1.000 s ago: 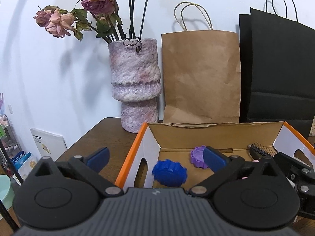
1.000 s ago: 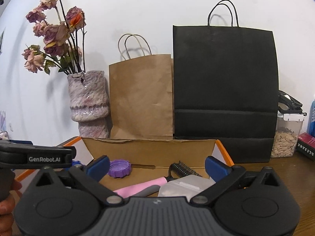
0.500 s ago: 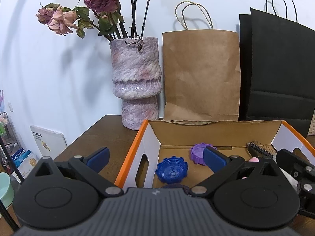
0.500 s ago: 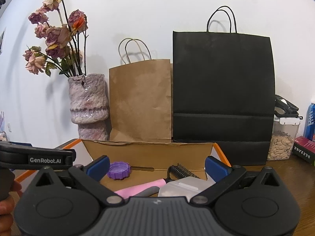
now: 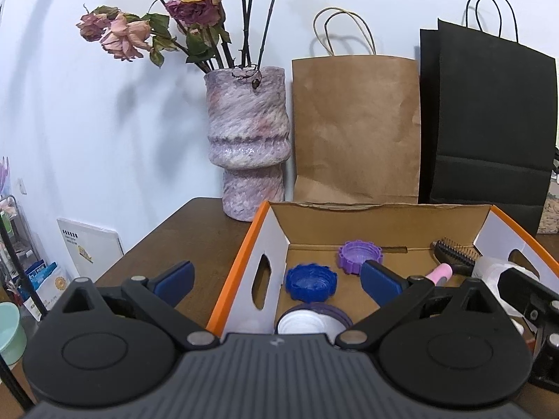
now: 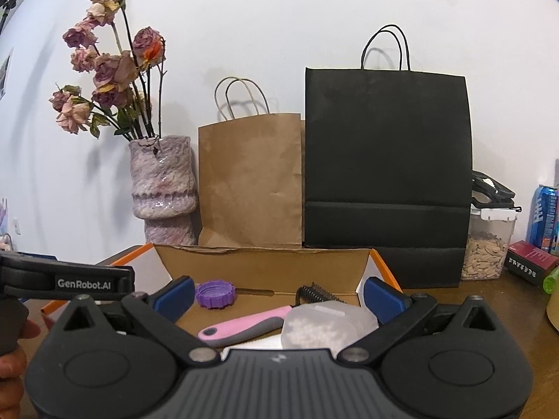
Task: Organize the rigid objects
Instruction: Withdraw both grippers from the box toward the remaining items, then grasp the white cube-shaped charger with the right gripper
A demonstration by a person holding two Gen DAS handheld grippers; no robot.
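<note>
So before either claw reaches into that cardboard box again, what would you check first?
1. Left claw free to grab: ok, open and holding nothing.
2. Right claw free: ok, open and holding nothing.
3. Orange-edged cardboard box upright on the brown wooden table: ok.
4. Blue ridged plastic lid and purple ridged plastic lid apart, easy to pick singly: ok.
5. Pink-handled pet brush clear to lift: not ok, a translucent plastic piece covers part of it.
6. What the round white object under the left claw is: cannot tell.
</note>
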